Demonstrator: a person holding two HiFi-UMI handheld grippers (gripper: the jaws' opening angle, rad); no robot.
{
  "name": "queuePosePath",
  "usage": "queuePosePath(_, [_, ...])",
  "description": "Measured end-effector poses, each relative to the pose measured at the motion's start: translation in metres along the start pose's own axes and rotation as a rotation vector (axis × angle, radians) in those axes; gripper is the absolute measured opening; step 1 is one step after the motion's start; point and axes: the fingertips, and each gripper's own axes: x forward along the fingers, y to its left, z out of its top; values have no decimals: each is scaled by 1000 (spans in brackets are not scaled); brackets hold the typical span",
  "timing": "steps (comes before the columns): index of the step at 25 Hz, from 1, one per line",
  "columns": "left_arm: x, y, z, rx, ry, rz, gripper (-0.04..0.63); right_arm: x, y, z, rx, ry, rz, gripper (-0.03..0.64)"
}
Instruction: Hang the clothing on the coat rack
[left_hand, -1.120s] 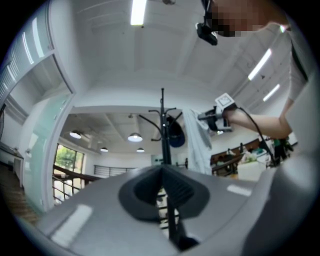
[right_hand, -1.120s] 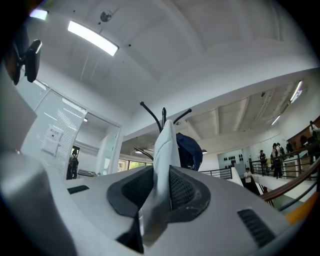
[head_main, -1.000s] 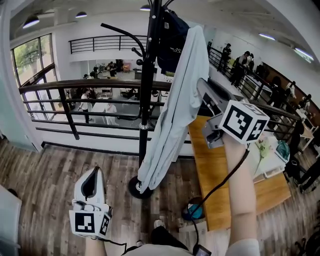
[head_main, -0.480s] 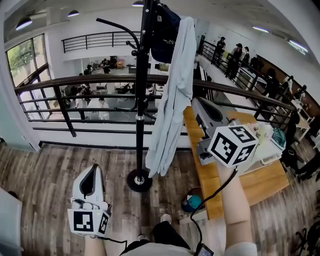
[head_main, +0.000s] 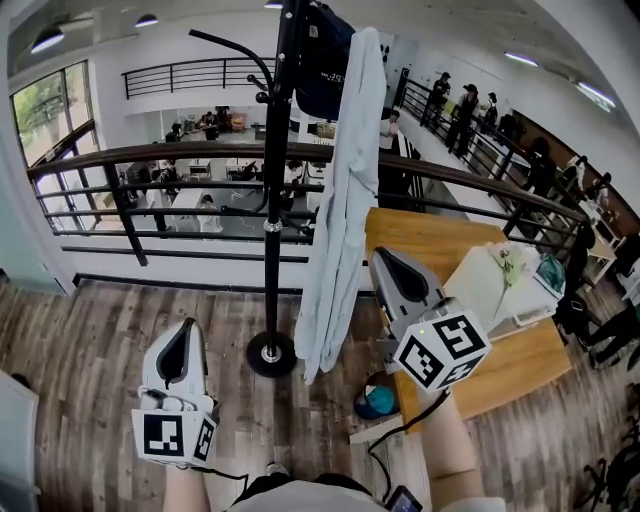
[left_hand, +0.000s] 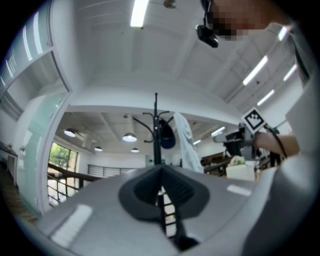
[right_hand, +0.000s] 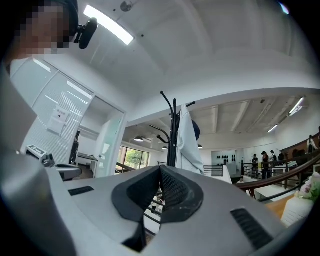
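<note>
A black coat rack (head_main: 273, 190) stands on the wood floor in front of me. A pale blue shirt (head_main: 342, 190) hangs from one of its upper hooks, and a dark navy garment (head_main: 325, 55) hangs beside it at the top. My left gripper (head_main: 184, 333) is low at the left, shut and empty, left of the rack's base (head_main: 270, 355). My right gripper (head_main: 386, 262) is right of the shirt and apart from it, shut and empty. The left gripper view shows the rack (left_hand: 156, 127) and shirt (left_hand: 186, 142) beyond the closed left gripper (left_hand: 161, 172). The right gripper view shows the shirt (right_hand: 189, 142) beyond the closed right gripper (right_hand: 161, 170).
A dark metal railing (head_main: 150, 165) runs behind the rack over a lower floor. A wooden table (head_main: 500, 375) stands to the right with a white box (head_main: 495, 290) on it. A teal object (head_main: 377, 400) lies on the floor near my feet. People stand far right.
My right gripper has come down from beside the upper shirt to waist height, away from the cloth. The shirt stays hanging on the rack. The left gripper has barely moved.
</note>
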Motion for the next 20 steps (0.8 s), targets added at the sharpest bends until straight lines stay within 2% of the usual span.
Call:
queuePosePath(7, [-9, -19, 5, -1, 3, 15, 9, -33, 5, -34, 42, 36, -1, 0])
queuePosePath(14, [-31, -60, 9, 4, 17, 36, 9, -76, 4, -55, 53, 60, 8, 0])
queuePosePath(20, [-61, -80, 11, 6, 28, 46, 9, -110, 24, -67, 59, 73, 22, 0])
